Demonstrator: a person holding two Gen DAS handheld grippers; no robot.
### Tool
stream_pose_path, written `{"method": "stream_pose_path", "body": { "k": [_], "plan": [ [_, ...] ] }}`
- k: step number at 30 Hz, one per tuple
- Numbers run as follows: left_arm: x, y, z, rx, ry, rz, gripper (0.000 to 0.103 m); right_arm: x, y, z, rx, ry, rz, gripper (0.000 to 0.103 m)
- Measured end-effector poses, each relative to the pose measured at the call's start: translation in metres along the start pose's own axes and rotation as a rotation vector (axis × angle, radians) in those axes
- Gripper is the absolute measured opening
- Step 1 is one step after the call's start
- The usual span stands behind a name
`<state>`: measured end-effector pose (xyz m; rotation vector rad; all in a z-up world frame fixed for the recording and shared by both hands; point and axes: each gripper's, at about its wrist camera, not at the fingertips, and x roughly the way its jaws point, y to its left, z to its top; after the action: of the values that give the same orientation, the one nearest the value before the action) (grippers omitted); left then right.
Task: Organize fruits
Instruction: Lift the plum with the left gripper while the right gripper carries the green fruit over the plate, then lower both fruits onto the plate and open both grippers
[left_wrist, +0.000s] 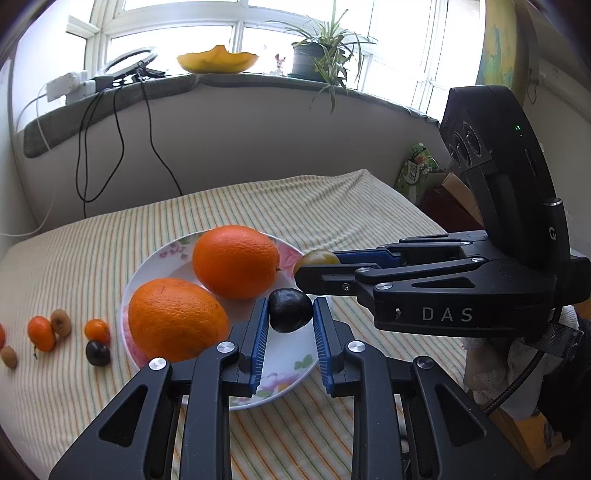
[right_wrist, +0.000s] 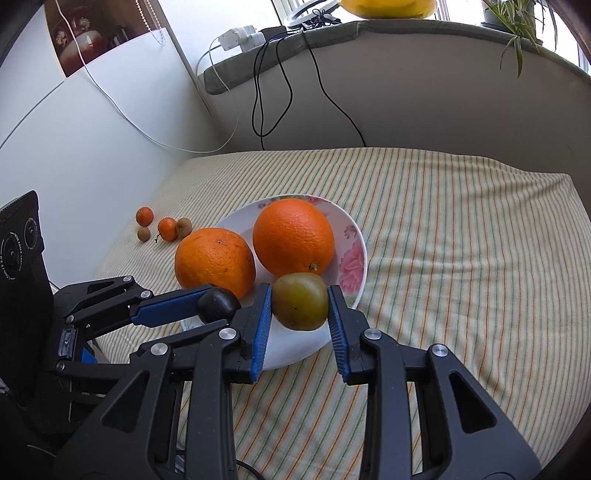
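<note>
Blue ribbed pads of the left gripper (left_wrist: 290, 314) pinch a dark plum (left_wrist: 290, 310) from both sides, holding it over the floral plate (left_wrist: 147, 275). From 3 o'clock in the left wrist view, the right gripper (right_wrist: 300, 304) reaches in with its pads clamped on a green-brown plum (right_wrist: 301, 301), also above the plate, near its rim.

On the plate two large oranges sit touching, one at 9 o'clock of the dark plum (left_wrist: 177, 319), the other at 11 o'clock (left_wrist: 235, 261).

Farther out at 9 o'clock, on the striped cloth (left_wrist: 332, 206), lie two small tangerines (left_wrist: 41, 333) (left_wrist: 97, 331), another dark plum (left_wrist: 98, 353) and two brownish longans (left_wrist: 61, 322) (left_wrist: 9, 356), loosely grouped beside the plate.
</note>
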<state>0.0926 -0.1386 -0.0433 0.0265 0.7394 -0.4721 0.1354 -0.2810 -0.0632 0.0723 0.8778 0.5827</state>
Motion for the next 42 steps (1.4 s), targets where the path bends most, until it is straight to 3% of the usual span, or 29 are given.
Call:
{"method": "stream_pose_path", "body": {
  "k": [10,12,14,16,26,30,32,42],
  "plan": [
    [-0.002,0.0,-0.001,-0.002,-0.001,0.014,0.024,0.002,0.0,0.002,0.006,0.001,-0.008,0.032],
    [-0.003,0.001,-0.001,-0.004,-0.006,0.016,0.031,0.003,0.0,0.002,0.008,0.002,-0.009,0.032],
    [-0.004,0.002,0.0,-0.008,-0.011,0.017,0.032,0.004,0.0,0.003,0.01,0.005,-0.012,0.034],
    [-0.005,0.003,0.0,-0.01,-0.014,0.019,0.032,0.003,0.0,0.003,0.015,0.0,-0.01,0.05],
    [-0.011,0.01,0.0,-0.02,-0.027,0.025,0.038,-0.008,0.002,0.008,0.01,-0.043,-0.043,0.065],
    [-0.018,0.015,0.0,-0.025,-0.042,0.032,0.043,-0.012,0.006,0.01,-0.006,-0.057,-0.06,0.079],
    [-0.022,0.018,0.001,-0.029,-0.054,0.041,0.049,-0.014,0.01,0.011,-0.018,-0.063,-0.063,0.079],
    [-0.043,0.046,-0.002,-0.081,-0.095,0.081,0.049,-0.015,0.037,0.021,-0.073,-0.087,-0.079,0.086]
  ]
}}
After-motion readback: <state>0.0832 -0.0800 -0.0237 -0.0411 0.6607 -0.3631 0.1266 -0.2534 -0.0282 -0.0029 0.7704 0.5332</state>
